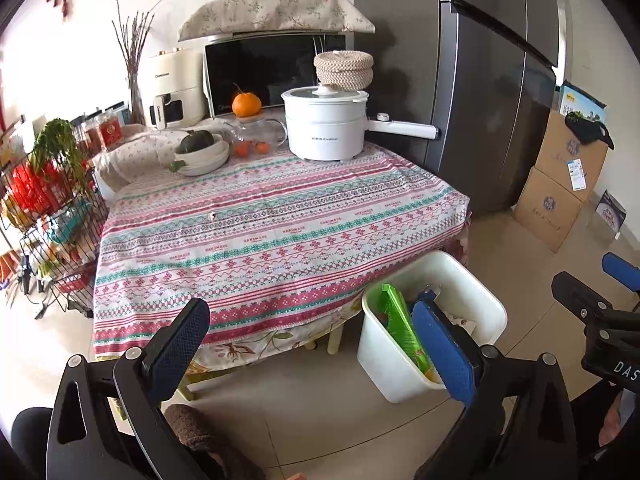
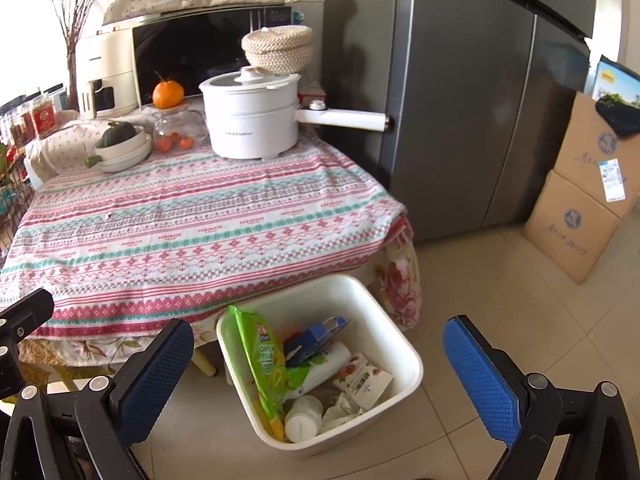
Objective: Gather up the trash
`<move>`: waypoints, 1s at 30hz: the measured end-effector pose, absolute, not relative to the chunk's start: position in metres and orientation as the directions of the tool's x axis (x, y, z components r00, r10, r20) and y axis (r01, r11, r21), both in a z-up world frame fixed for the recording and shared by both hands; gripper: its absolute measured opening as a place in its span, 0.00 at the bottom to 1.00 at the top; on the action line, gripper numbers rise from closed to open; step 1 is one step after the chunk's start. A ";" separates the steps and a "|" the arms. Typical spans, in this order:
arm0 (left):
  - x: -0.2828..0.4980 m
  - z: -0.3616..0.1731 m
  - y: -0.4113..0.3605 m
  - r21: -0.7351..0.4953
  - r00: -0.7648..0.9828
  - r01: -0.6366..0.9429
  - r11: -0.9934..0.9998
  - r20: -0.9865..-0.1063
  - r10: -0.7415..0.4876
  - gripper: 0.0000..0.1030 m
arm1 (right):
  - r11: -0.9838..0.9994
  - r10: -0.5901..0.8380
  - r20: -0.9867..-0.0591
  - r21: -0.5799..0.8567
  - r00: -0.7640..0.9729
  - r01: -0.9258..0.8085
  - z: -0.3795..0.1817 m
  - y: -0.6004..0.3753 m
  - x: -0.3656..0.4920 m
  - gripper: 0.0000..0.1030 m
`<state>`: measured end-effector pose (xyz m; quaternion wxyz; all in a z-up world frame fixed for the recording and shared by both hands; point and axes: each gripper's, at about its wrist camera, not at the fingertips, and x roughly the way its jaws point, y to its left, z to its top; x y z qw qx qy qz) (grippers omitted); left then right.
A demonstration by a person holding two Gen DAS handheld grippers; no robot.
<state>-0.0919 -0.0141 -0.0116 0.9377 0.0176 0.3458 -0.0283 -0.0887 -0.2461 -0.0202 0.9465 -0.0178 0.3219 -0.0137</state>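
Observation:
A white trash bin (image 2: pixel 404 380) stands on the floor at the table's near right corner. It holds a green wrapper (image 2: pixel 260 356), a blue box (image 2: pixel 312 336), a white cup (image 2: pixel 304 416), crumpled tissue (image 2: pixel 344 408) and other packets. My right gripper (image 2: pixel 320 372) hangs open above the bin with nothing between its blue pads. In the left wrist view the bin (image 1: pixel 384 364) sits just behind my right finger, and my left gripper (image 1: pixel 316 344) stands open and empty before the table's front edge. A small white scrap (image 1: pixel 212 215) lies on the striped tablecloth (image 1: pixel 260 248).
At the table's back stand a white electric pot (image 1: pixel 326 128), a microwave (image 1: pixel 264 72), bowls (image 1: pixel 202 154) and an orange (image 1: pixel 246 105). A grey fridge (image 1: pixel 480 100) rises at the right, with cardboard boxes (image 1: pixel 560 184) beyond it. A wire rack (image 1: pixel 48 216) stands left of the table.

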 end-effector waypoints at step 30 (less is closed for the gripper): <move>-0.091 -0.014 -0.021 -0.011 0.749 0.124 0.992 -0.655 -0.100 0.99 | 0.997 -0.073 -0.603 -0.044 0.794 0.058 -0.019 -0.254 -0.093 0.99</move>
